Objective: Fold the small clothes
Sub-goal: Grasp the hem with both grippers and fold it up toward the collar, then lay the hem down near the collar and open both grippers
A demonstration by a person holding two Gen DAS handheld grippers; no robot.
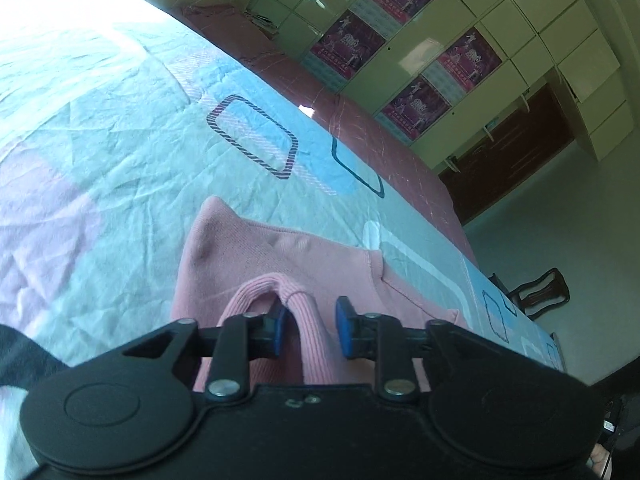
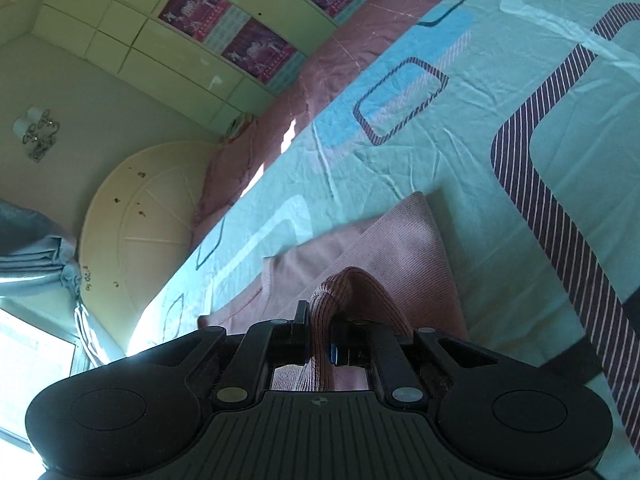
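Observation:
A small pink garment (image 1: 288, 252) lies on the patterned bedsheet (image 1: 120, 140). In the left wrist view its ribbed pink edge (image 1: 308, 320) rises between the blue pads. My left gripper (image 1: 311, 328) stands partly open around this ribbed fold, with the right pad apart from the cloth. In the right wrist view the same pink garment (image 2: 408, 248) lies on the sheet (image 2: 460, 120). My right gripper (image 2: 320, 340) is shut on a bunched ribbed fold (image 2: 352, 292) of it, pinched tightly between the pads.
A pink bed border (image 1: 360, 128) runs along the far side of the sheet. Beyond it is a wall of pale cabinets with posters (image 1: 400, 52). A dark chair (image 1: 536, 292) stands on the floor. A curved headboard (image 2: 140, 208) and a curtain (image 2: 36, 248) show in the right wrist view.

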